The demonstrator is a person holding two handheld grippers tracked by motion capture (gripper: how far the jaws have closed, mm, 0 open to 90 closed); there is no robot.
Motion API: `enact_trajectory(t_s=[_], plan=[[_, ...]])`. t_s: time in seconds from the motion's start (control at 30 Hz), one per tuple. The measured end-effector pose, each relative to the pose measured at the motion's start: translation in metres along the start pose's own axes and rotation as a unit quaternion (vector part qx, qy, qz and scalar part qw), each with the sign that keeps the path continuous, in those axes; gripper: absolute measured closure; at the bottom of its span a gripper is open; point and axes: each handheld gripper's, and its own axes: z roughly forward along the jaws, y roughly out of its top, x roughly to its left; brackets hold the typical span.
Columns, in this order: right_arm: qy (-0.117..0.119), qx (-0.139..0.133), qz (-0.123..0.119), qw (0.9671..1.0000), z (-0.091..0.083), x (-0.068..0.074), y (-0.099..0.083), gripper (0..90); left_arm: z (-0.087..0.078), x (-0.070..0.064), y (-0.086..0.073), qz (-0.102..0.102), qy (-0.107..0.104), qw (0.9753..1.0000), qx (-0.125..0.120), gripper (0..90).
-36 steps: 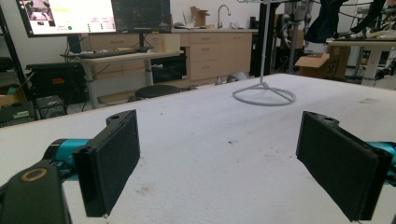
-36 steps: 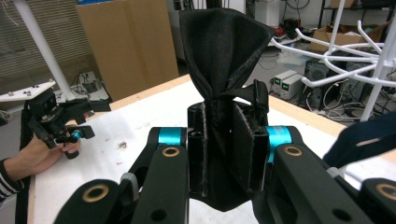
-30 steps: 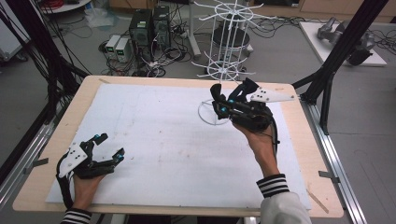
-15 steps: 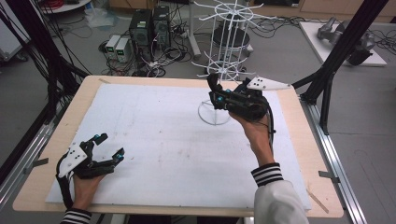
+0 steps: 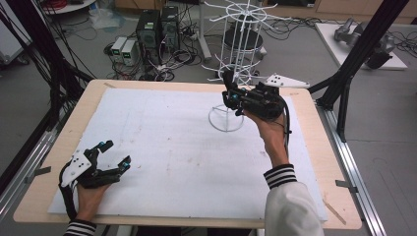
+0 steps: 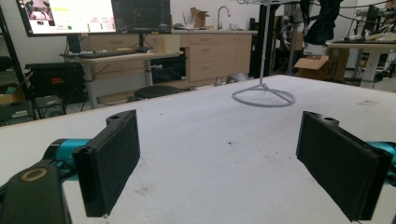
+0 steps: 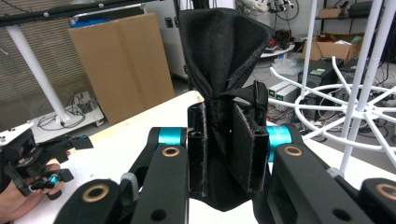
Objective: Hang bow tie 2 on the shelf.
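White padding covers the wooden table [image 5: 314,162] in the high view, with computer cases and cables seen on the floor behind it. At the far side, a white wire rack [image 5: 235,73] is stood on its ring base on the padding. The right gripper [image 5: 229,96] is held up beside the rack's pole, above the ring base, and a black fabric piece [image 5: 227,78] is seen rising from its fingers. The left gripper [image 5: 113,155] is rested on the near left part of the table, its fingers spread wide with nothing between them.

From the left gripper view, the two black fingers [image 6: 112,158] are shown well apart over bare padding, and nothing is touched by them. The wire rack's base [image 6: 264,97] is seen farther off on the table.

From the right gripper view, the black fabric piece [image 7: 224,60] is clamped between the fingers [image 7: 245,149], which are drawn narrow around its gathered middle. It is held upright, just beside the rack's white arms [image 7: 355,112]. The left gripper [image 7: 35,163] is seen low at the left.
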Motion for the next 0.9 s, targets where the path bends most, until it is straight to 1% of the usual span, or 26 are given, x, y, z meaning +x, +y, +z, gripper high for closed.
enact_trajectory(t_s=[0.13, 0.2, 0.3, 0.43, 0.53, 0.63, 0.73, 0.9], plan=[[-0.005, -0.002, 0.000, 1.0000, 0.0021, -0.0026, 0.0016, 76.6, 0.0000, 0.0001, 0.0001, 0.001, 0.000, 1.0000, 0.000, 13.9], [-0.001, -0.003, 0.007, 1.0000, 0.0029, -0.0040, 0.0019, 76.6, 0.0000, 0.0001, 0.0000, 0.000, 0.000, 1.0000, 0.000, 13.9], [0.003, 0.001, 0.009, 1.0000, 0.0053, -0.0034, 0.0012, 76.6, -0.0001, 0.0002, 0.0001, 0.000, 0.000, 1.0000, 0.000, 13.9], [0.010, 0.005, 0.000, 0.9999, 0.0092, 0.0013, 0.0013, 76.5, -0.0001, 0.0001, 0.0000, 0.001, 0.000, 1.0000, 0.000, 13.9], [0.007, 0.004, -0.004, 1.0000, 0.0104, 0.0025, 0.0015, 76.5, -0.0002, 0.0000, 0.0000, 0.001, 0.000, 1.0000, 0.000, 13.9], [0.000, 0.004, 0.000, 1.0000, 0.0098, 0.0001, 0.0011, 76.5, -0.0002, 0.0001, 0.0001, 0.001, 0.000, 1.0000, 0.000, 13.9], [-0.001, -0.003, 0.008, 1.0000, 0.0085, -0.0027, 0.0011, 76.5, -0.0001, 0.0001, 0.0001, 0.001, 0.000, 1.0000, 0.000, 13.9], [-0.008, -0.004, 0.010, 0.9999, 0.0087, -0.0064, 0.0011, 76.5, -0.0003, 0.0003, 0.0002, 0.001, -0.001, 1.0000, 0.001, 13.9]])
